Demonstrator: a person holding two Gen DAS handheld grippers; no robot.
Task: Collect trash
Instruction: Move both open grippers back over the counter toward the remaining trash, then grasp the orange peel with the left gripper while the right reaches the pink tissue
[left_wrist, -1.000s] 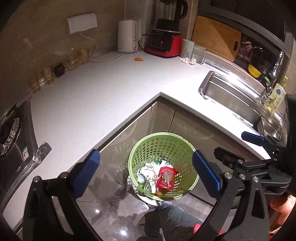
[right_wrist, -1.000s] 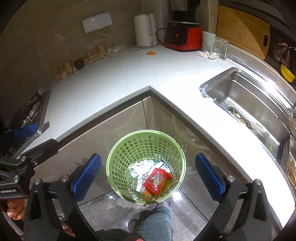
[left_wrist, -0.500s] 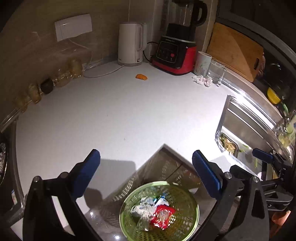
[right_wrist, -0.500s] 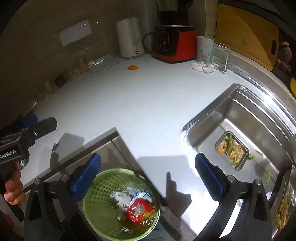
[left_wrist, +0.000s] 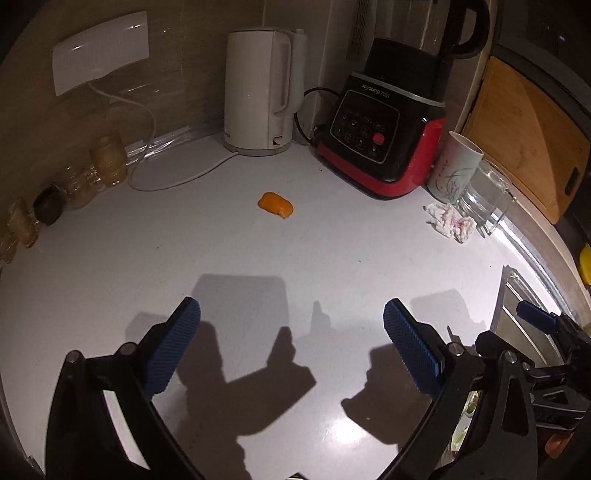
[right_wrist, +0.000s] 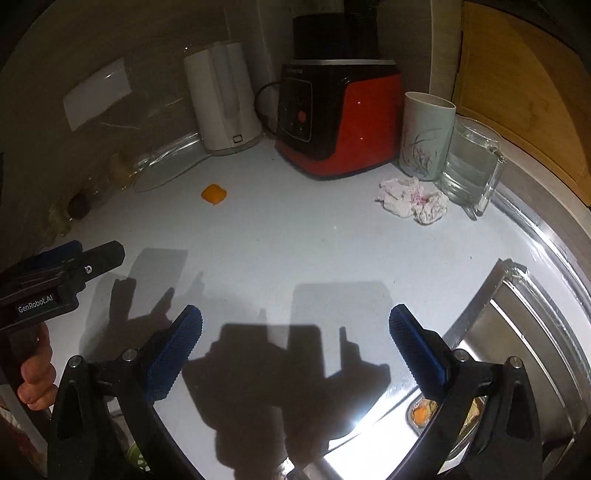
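You are holding the left gripper (left_wrist: 291, 325) spread wide and empty above the white counter (left_wrist: 184, 258), well short of the red blender (left_wrist: 384, 147), which is serving here as the landmark. That wide spread is probably leaving room to close on a scrap, since both pieces of trash are lying loose and untouched. To the left of the blender and a little forward of it, the orange scrap (left_wrist: 276, 205) is sitting on bare counter in front of the white kettle (left_wrist: 262, 92); its long axis is running roughly left to right in the left wrist view. To the right of the blender, the crumpled tissue (right_wrist: 412, 199) is lying just in front of the patterned cup (right_wrist: 424, 136) and the glass mug (right_wrist: 472, 170), its long axis also running left to right. You are keeping the right gripper (right_wrist: 295, 332) equally wide and empty, well apart from the tissue.
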